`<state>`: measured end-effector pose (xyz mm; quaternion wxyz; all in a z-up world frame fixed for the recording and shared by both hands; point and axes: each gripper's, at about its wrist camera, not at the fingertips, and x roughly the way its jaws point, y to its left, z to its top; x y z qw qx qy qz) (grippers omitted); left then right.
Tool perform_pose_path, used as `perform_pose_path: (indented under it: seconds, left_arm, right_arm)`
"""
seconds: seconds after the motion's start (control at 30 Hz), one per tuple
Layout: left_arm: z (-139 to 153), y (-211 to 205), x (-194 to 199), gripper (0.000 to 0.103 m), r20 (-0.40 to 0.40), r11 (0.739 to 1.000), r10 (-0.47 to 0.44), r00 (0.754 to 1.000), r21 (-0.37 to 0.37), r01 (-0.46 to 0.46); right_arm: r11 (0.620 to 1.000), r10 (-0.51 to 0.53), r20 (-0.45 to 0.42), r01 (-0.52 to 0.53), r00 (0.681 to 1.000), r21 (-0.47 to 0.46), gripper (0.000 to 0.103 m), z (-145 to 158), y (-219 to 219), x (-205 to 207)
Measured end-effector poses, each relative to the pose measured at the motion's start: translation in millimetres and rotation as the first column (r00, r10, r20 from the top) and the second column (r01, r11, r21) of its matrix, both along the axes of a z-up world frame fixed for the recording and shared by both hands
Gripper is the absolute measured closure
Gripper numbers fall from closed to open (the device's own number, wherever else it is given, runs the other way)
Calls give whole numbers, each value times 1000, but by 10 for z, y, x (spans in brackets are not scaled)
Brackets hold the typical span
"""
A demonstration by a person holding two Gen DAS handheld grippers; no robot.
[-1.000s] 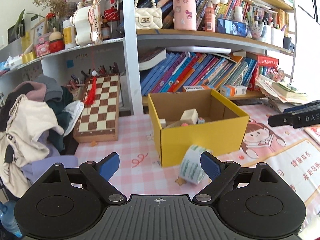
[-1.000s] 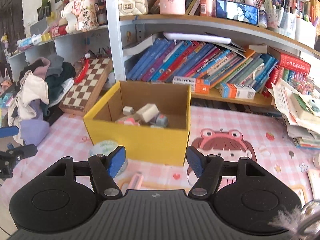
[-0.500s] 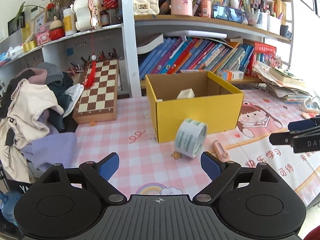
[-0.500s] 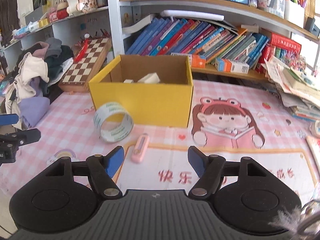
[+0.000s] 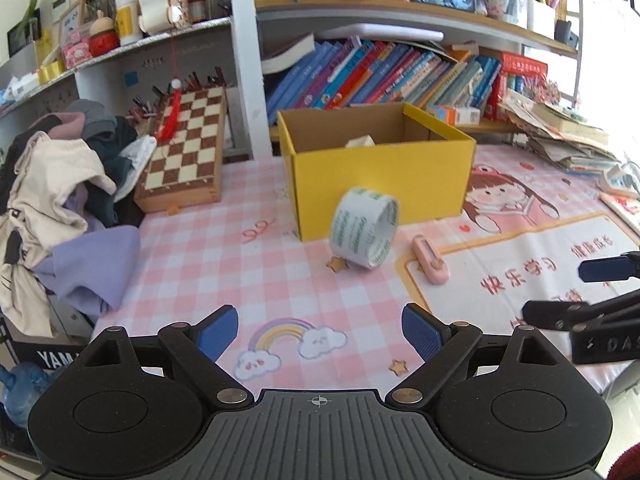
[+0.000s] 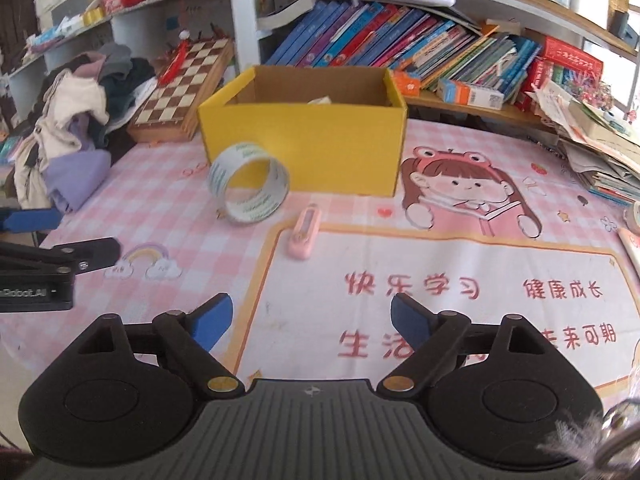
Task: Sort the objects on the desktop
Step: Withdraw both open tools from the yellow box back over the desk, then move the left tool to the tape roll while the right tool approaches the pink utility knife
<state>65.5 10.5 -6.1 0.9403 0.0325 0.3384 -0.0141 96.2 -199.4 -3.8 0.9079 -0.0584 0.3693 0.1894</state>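
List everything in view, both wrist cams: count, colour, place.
cardboard box: 1, yellow, open top, middle of the desk before the shelves; pale items inside, only partly visible
tape roll: 1, white with green print, tilted on edge in front of the box's left corner
utility knife: 1, pink, flat on the mat, just right of the tape roll
desk mat: 1, pink with cartoon girl and red characters, covers the desk
chessboard: 1, brown and cream, propped left of the box
clothes pile: 1, mixed cream, lilac, dark, far left
books: many, mostly blue, lower shelf behind the box
paper stack: 1, right edge
left gripper: black, blue pads, open, empty
right gripper: black, blue pads, jaws opening, empty
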Motion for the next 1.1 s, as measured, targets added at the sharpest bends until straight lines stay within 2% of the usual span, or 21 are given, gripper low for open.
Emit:
perform_pose_path:
  seconds: [0.2,0.47,0.83,1.1]
  left_arm:
    - [-33,-81,-15,12,-8,999,-35,999,18,35]
    - [-59,-64,8,12,-22,1000,-24,999,11,24]
    - [-119,-114,81,11,-57,999,-42,997,24,44]
    - [-101,-133,136,6,-45,999,-45,998,18,46]
  right_arm:
    - [1000,21,-1,-21,1000,-12,17,-7,53,-13]
    - [1000,19,-21,-19,1000,-9,16,-27,47,26]
    - [999,32,-48,-34,998,-26,7,-69,69,84]
    - [999,45,-41,-46,998,-22,7,-54,61,151]
